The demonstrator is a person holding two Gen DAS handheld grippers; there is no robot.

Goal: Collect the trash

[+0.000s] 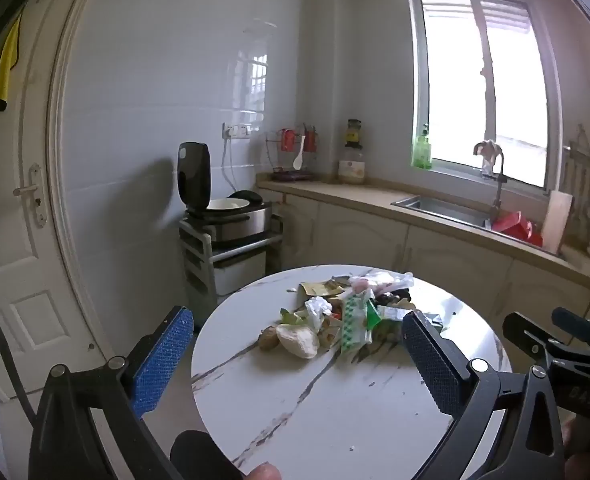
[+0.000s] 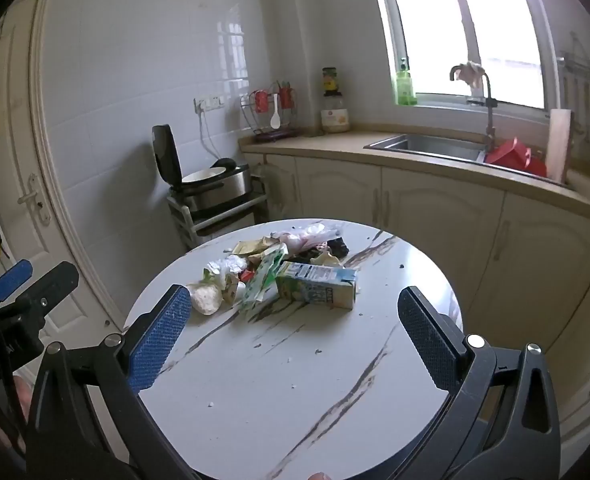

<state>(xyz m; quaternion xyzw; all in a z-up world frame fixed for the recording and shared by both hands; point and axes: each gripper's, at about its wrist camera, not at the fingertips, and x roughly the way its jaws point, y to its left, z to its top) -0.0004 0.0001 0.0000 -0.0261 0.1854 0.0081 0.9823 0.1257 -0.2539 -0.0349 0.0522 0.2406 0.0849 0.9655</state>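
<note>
Left wrist view, trash pile: a loose heap of trash (image 1: 343,316) lies on the far half of the round marble table (image 1: 315,412), well apart from the near edge.
Left wrist view, hand-held gripper: the left hand-held gripper (image 1: 297,354) is spread wide with nothing between its blue pads, hanging over the near part of the table short of the heap.
Left wrist view, handling: the crumpled white wrapper (image 1: 319,310) and green-and-white packet (image 1: 353,326) look light and soft and would likely crush under a pinch; the pale lump (image 1: 297,340) at the near left looks firmer and may roll.
Right wrist view, hand-held gripper: the right hand-held gripper (image 2: 291,328) is likewise spread and empty, aimed at the heap from the near side.
Right wrist view, carton: a drink carton (image 2: 317,286) lies on its side at the near right edge of the pile, touching the table.
Right wrist view, where to hold: the carton looks light, fairly stiff and flat-sided, so its two long faces seem the best grip.
Right wrist view, loose bits: the clear plastic bag (image 2: 303,238) at the far side looks slippery and limp; small crumbs (image 2: 291,360) seem too fine to pinch.
</note>
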